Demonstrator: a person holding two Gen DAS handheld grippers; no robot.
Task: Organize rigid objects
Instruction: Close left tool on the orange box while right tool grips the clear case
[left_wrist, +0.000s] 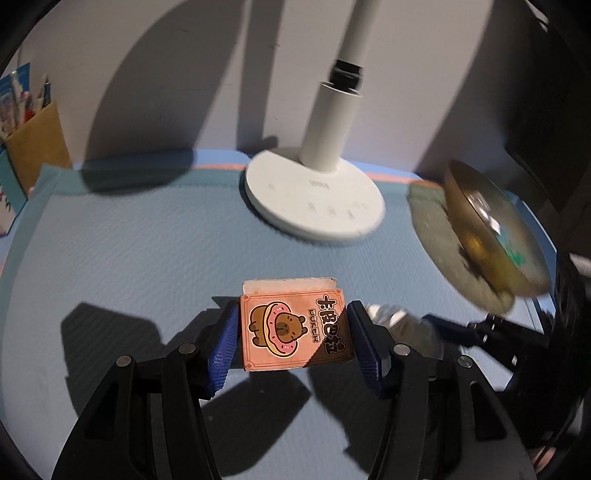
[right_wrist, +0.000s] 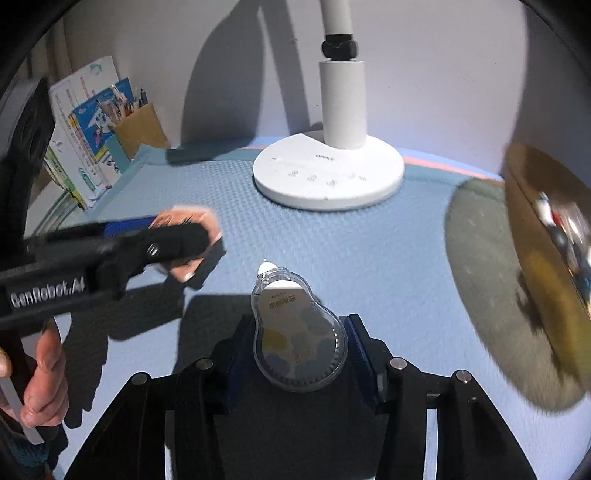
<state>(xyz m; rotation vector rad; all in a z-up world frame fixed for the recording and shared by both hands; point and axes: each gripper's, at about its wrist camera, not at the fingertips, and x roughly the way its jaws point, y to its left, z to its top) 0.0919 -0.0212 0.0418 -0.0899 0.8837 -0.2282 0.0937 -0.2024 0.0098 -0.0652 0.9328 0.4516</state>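
Left wrist view: the left gripper (left_wrist: 293, 334) clamps one pink card box (left_wrist: 295, 326) by its sides, long axis running away from the camera, open flap farthest. One lamp base (left_wrist: 314, 201) stands beyond on the blue mat (left_wrist: 129, 240).

Right wrist view: the right gripper (right_wrist: 299, 345) squeezes one clear tape dispenser (right_wrist: 295, 332), tip pointing toward the lamp base. Only here, a hand (right_wrist: 40, 384) shows.

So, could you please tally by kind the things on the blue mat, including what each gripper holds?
Card boxes: 1, the pink card box
Correction tapes: 1, the clear correction tape
Lamps: 1, the white lamp base
Trays: 1, the gold tray
Total: 4
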